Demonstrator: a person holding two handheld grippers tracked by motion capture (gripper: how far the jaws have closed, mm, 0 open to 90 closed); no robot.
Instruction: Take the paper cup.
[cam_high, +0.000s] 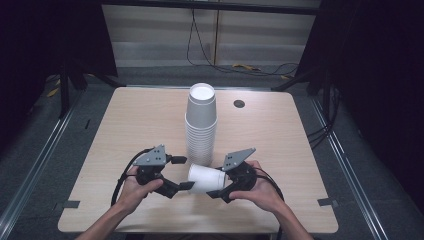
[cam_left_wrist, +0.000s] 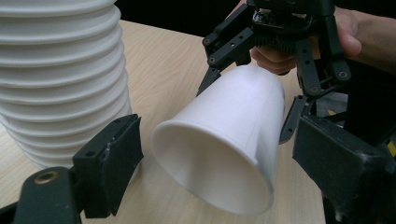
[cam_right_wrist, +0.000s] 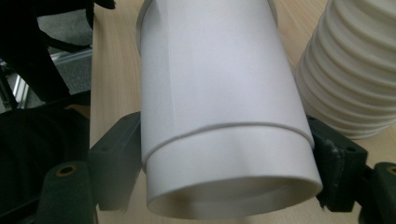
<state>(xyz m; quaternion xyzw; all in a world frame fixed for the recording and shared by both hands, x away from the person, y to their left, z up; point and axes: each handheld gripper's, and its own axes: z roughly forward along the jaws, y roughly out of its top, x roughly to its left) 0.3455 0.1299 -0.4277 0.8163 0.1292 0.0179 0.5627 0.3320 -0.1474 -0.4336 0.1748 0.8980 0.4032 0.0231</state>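
Nearest the person, both hands hold their tools low over the front of the tabletop (cam_high: 125, 115), and between them a single white paper cup (cam_high: 206, 178) lies on its side in the air, its long axis running left to right. The right tongs (cam_high: 218, 192) are clenched on the cup's base end; in the right gripper view the two black jaws press against opposite sides of the cup (cam_right_wrist: 219, 121) near its bottom ring. The cup's open mouth points toward the left tongs (cam_high: 183, 172), which stand released, the jaws spread apart on either side of the rim without clearly touching it; in the left gripper view the mouth (cam_left_wrist: 212, 163) faces the camera between them. So the left hand is the nearer one to the rim, and judging from this, any handover would turn on those jaws closing across the mouth. The cup appears empty.

Just behind, touching nothing, a tall stack of nested cups (cam_high: 201, 125) stands upside down on the tabletop, its base uppermost. Farther back, a small dark grommet hole (cam_high: 239, 104) sits near the far edge.
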